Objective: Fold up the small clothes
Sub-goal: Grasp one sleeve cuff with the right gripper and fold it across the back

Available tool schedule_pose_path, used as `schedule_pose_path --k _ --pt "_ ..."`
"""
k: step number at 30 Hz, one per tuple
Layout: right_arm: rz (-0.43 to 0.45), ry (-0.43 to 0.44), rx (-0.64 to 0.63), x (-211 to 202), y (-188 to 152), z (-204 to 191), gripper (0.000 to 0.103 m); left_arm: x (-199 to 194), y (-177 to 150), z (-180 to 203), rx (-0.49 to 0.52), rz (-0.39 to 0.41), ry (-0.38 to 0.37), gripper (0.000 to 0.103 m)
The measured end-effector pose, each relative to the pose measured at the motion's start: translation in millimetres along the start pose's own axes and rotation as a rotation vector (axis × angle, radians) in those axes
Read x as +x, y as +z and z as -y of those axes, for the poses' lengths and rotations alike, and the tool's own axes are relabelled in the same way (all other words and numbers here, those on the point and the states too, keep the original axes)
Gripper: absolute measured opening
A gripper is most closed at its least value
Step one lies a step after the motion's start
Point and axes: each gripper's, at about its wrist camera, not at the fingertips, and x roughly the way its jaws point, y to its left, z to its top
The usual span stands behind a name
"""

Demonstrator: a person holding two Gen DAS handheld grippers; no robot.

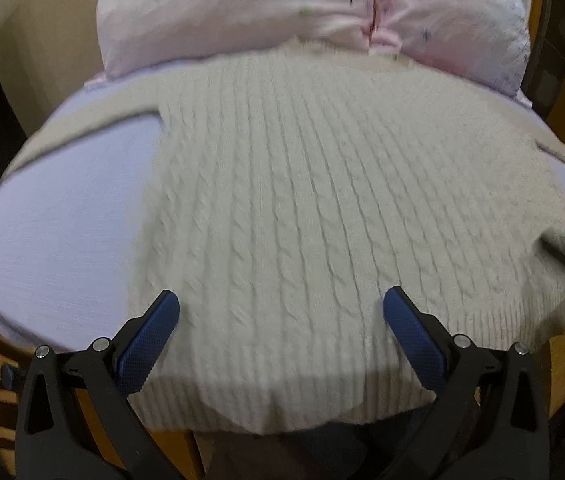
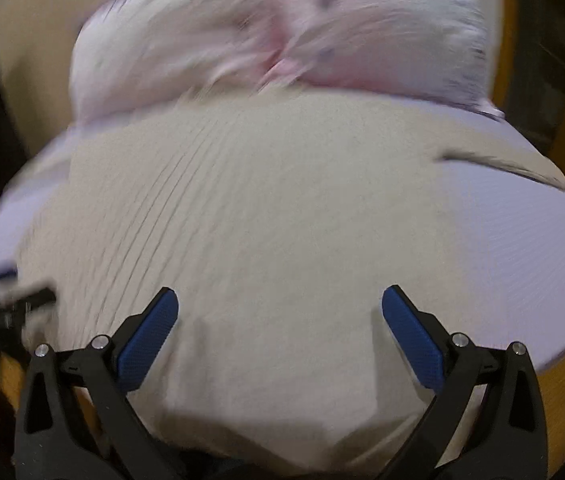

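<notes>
cream cable-knit sweater (image 1: 282, 208) flat on pale sheet (image 1: 62, 232) | left hand-held gripper (image 1: 281, 308) spread wide over hem | pink pillow (image 1: 242, 12) behind

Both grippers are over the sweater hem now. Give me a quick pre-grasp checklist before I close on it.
1. Left gripper open: ok.
2. Right gripper open: ok.
3. Cream cable-knit sweater spread flat on the lavender sheet: ok.
4. Hem between each gripper's fingers: cannot tell, it lies below them.
5. Pink pillow clear of the sweater: not ok, the collar touches it.
6. Right wrist view sharp: not ok, blurred.
</notes>
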Motion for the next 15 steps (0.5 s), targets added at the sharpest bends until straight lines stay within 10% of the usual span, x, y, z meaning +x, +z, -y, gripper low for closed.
schedule_pose_path --k 5,9,15 --pt "0.125 -0.065 0.375 -16 55 141 0.099 -20 24 -27 -0.001 0.217 0.062 0.102" --pt "0.099 -0.135 0.596 9 88 244 0.065 -4 50 -50 -0.030 0.216 0.028 0.102" --pt "0.069 -0.227 0.889 47 106 347 0.055 16 66 -112 -0.301 0.243 -0.309 0.102"
